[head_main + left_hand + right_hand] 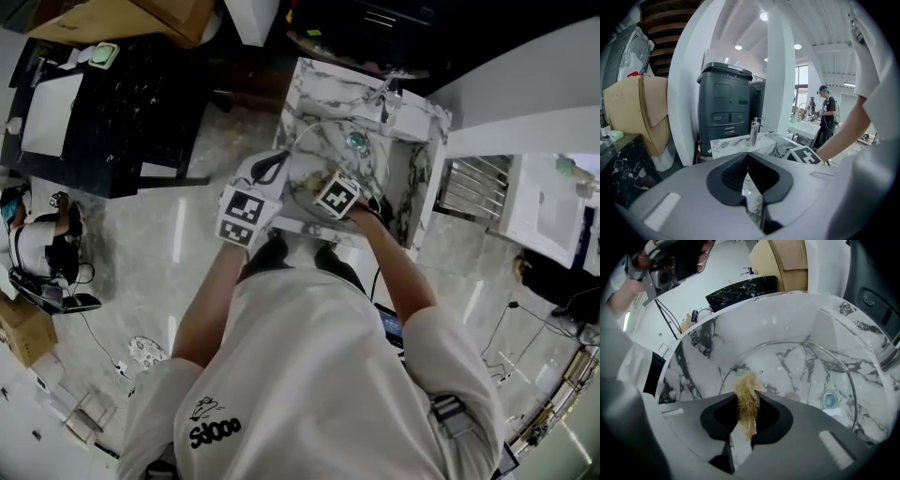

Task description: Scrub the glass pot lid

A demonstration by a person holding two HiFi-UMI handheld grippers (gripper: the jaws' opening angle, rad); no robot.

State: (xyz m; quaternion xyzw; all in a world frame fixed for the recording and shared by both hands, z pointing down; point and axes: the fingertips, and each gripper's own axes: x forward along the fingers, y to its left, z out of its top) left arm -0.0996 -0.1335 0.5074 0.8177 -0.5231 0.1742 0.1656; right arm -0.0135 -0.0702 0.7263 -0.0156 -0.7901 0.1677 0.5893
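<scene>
The glass pot lid (323, 155) stands tilted in the marble sink (309, 89), its metal rim arcing over the basin. In the right gripper view the lid (797, 366) fills the basin ahead. My left gripper (274, 169) is at the lid's left edge, and its jaws (748, 159) are shut on a sliver of the glass rim. My right gripper (328, 183) is shut on a tan fibrous scrubber (747, 404). The scrubber's tuft sticks out past the jaws and rests against the lid's lower left glass.
A teal drain plug (829, 399) lies in the basin behind the glass. A chrome faucet (753, 133) rises at the sink's far side. A tall grey bin (724, 103) stands beyond; a black marble table (112, 112) is left, a towel rack (473, 187) right.
</scene>
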